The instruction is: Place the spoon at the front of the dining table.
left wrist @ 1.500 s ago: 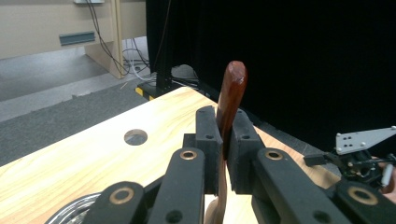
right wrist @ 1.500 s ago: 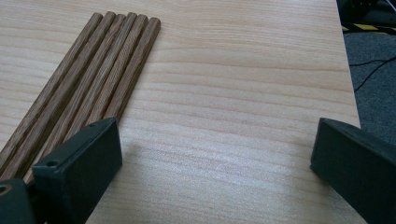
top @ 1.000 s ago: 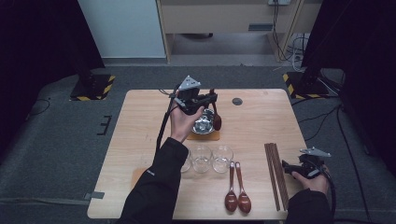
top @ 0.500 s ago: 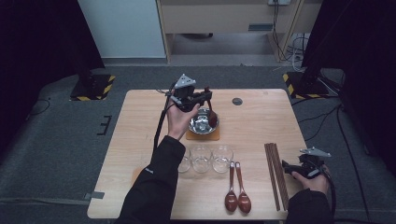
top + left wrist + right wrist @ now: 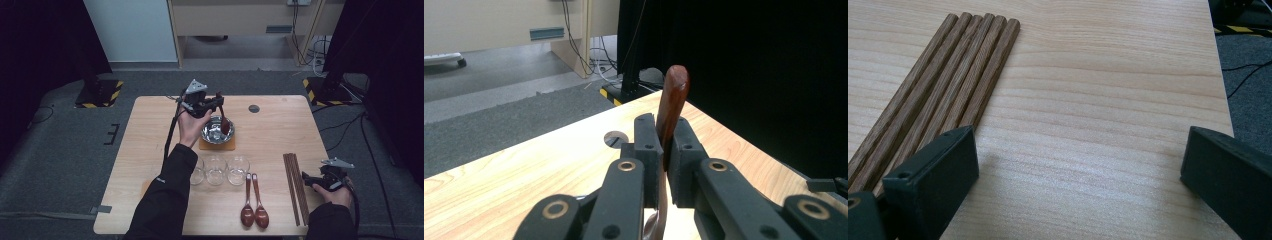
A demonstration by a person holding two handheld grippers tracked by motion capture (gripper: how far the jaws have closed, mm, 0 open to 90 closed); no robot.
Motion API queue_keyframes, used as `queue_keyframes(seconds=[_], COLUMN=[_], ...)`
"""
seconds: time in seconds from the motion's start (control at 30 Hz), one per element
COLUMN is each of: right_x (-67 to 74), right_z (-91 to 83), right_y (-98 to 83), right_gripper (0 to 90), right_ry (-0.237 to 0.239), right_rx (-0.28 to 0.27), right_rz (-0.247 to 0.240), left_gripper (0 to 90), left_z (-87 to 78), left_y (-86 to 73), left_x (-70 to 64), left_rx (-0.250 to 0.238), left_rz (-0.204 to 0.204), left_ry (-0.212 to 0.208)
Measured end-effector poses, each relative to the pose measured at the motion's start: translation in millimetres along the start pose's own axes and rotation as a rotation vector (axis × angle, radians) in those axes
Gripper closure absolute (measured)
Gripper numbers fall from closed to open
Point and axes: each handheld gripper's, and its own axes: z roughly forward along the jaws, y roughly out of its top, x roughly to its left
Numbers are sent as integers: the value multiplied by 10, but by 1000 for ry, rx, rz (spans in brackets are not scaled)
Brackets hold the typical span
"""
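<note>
Left tool (image 5: 218,101) clamped on spoon (image 5: 225,122) handle, bowl end hanging into metal bowl (image 5: 214,132) on mat (image 5: 216,146) at surface (image 5: 280,125) centre; likely for a clean drop. Right tool (image 5: 312,181) wide open, empty, parked beside chopsticks (image 5: 294,185), probably next.

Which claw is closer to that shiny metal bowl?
Left. The left claw hangs just above the metal bowl, gripping a wooden spoon. The right claw rests far off near the chopsticks, open.
</note>
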Motion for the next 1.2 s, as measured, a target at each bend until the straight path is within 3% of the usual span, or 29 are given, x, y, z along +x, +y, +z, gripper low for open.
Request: queue_keyframes(seconds=[0.73, 1.2], right_x=[0, 0], right_z=[0, 0], right_y=[0, 0], right_gripper=[20, 20], right_ry=[0, 0], right_rx=[0, 0], right_rz=[0, 0], left_gripper=[844, 844], left_z=[100, 122], left_y=[-81, -217], left_x=[234, 393], left_rx=[13, 24], left_rz=[-17, -31], left_ry=[64, 100])
